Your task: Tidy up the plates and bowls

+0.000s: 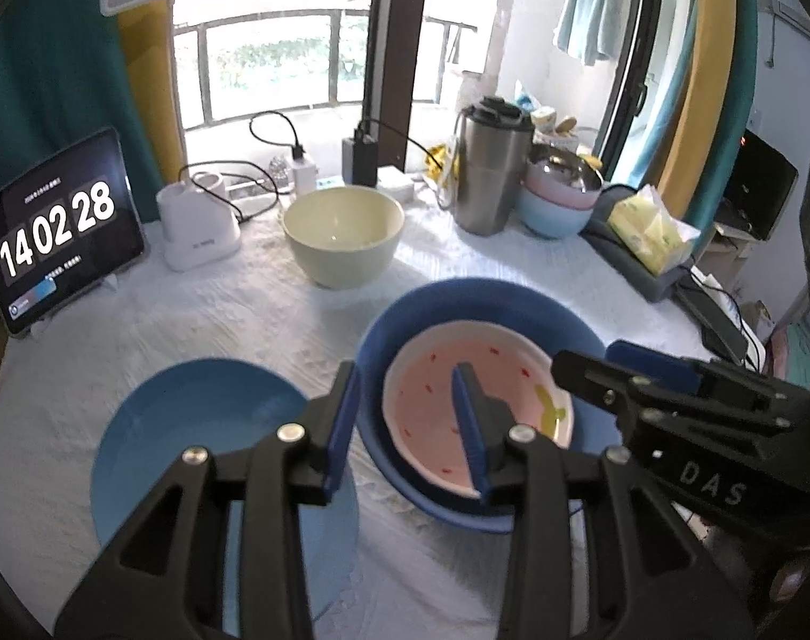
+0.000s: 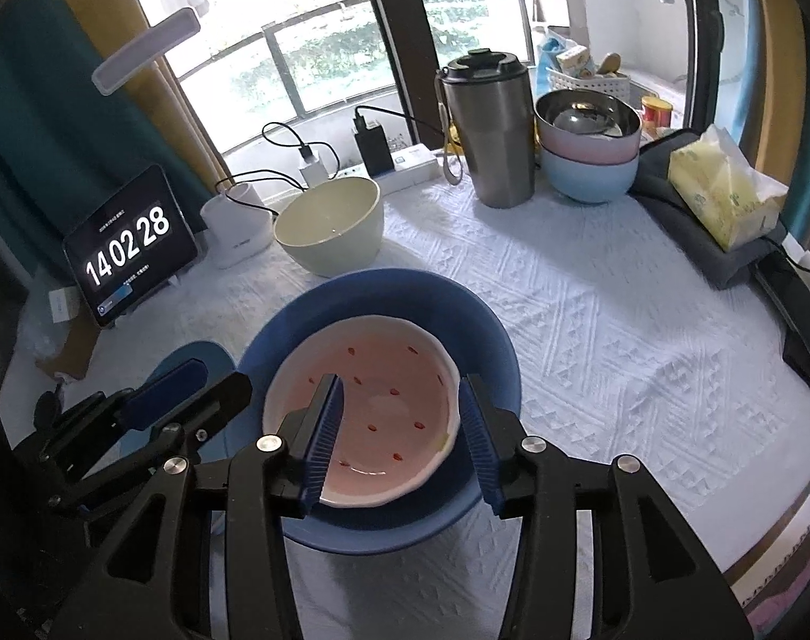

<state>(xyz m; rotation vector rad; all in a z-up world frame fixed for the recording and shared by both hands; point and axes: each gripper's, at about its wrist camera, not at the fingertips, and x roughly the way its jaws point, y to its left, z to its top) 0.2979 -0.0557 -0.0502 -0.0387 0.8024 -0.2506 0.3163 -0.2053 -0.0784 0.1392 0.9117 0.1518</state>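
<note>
While pink dish (image 2: 375, 408) sits inside dark blue bowl (image 2: 383, 298), both grippers' jaws spread: left gripper (image 1: 405, 426) straddles bowl rim, right gripper (image 2: 399, 442) above dish.

Tablet screen (image 1: 61, 229): large white digits 14 02 28; small line above and small lines below, too fine to read.
Right gripper (image 1: 624, 357) body, left wrist view: white letters DAS.
White charging base (image 1: 199, 224): faint grey mark on front, illegible.
Tissue pack (image 2: 725, 197): green print, unreadable.
</note>
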